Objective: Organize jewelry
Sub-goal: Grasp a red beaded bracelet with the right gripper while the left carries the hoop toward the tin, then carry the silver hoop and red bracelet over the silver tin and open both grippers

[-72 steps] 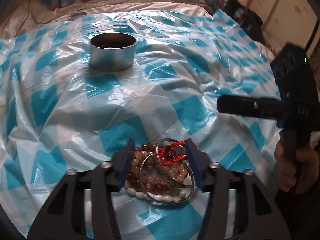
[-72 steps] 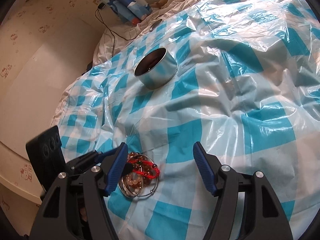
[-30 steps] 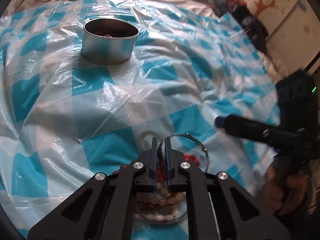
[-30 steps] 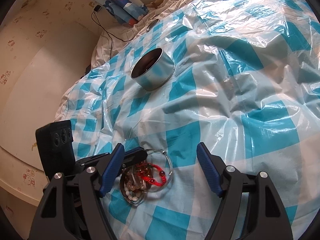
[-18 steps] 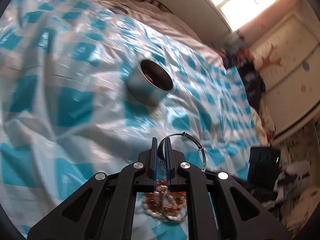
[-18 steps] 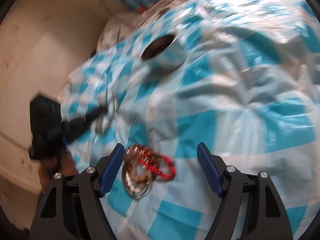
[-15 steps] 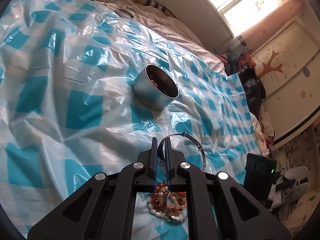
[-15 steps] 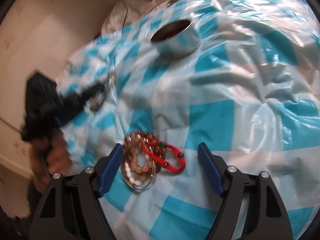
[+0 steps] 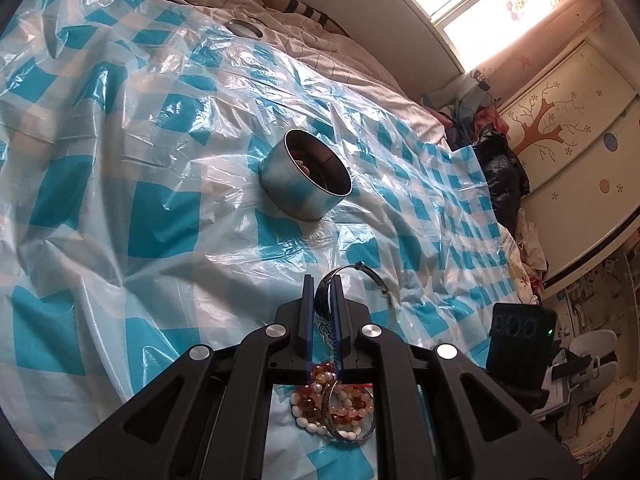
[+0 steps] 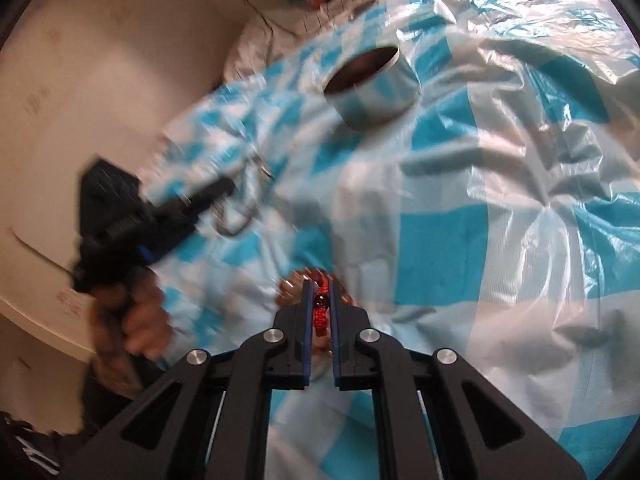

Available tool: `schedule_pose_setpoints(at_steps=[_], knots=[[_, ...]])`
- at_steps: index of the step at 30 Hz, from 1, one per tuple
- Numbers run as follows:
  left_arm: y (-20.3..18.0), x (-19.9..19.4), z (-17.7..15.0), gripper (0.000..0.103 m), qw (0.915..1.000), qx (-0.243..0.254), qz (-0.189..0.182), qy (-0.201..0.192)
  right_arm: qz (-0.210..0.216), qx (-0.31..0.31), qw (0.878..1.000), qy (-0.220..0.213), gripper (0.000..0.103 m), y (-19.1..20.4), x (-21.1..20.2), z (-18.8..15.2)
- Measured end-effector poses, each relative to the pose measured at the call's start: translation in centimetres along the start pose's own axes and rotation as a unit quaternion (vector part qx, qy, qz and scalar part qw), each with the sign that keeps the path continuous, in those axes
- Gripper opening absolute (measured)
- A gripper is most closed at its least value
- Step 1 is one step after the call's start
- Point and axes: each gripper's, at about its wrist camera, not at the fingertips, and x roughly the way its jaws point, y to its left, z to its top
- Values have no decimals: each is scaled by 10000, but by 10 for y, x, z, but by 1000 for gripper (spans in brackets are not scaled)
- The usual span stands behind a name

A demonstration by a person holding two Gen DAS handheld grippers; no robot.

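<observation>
Pinching a silver bangle (image 9: 352, 280), the left gripper (image 9: 321, 292) has its blue pads pressed together on the band; the bangle's loop sticks out forward and to the right of the tips, lifted off the bed. This gripper angles downward toward the blue-and-white checked plastic sheet (image 9: 120, 208). Seen from the right wrist view, the person's left hand (image 10: 136, 320) is wrapped round the handle, gripper body pointing up-right across the sheet, bangle dangling at its tip; that part is motion-blurred.

Right gripper (image 10: 320, 300) also tilts down at the sheet. Its jaws have just been closing and now stand nearly together, clamped on the red cord bracelet (image 10: 320, 312), which shows between the pads with a dark bead near the top. Just ahead of the tips lies the rest of the jewelry pile (image 10: 296, 288), blurred here.

In the left wrist view the pile (image 9: 336, 404) is sharper: amber and white bead bracelets plus another silver bangle, lying on the sheet under the left gripper's body.

Round metal tin (image 9: 306, 178) sits upright on the sheet, well apart from the pile, further up the bed; something lies inside, cannot tell what.
</observation>
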Motion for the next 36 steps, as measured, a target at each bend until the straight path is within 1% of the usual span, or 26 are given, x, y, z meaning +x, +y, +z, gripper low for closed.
schedule_pose_setpoints(at_steps=[3,5,10,17,22,28,31,36], knots=[[1,0,0,7,10000,0,-2,-8,381,142,9988,-278,8,-1,-13,5],[0,0,0,7,10000,14,12,-10,533,172,9975,-441,8,0,-19,7],[-3,-1,1,7,9999,86,35,-44,543,204,9959,-688,8,-1,-30,11],[-7,-5,5,7,9997,166,25,-149,763,165,9881,-1326,8,-2,-51,25],[-13,-6,8,7,9992,304,84,-225,824,109,9856,-1469,8,0,-50,37],[-30,-1,18,7,9969,642,208,-394,847,-69,9830,-1626,8,4,-37,64],[-36,5,29,7,9961,725,150,-470,780,-120,9831,-1653,8,3,-30,74],[-36,14,50,7,9962,662,18,-558,634,-183,9835,-1684,8,-1,-22,89]])
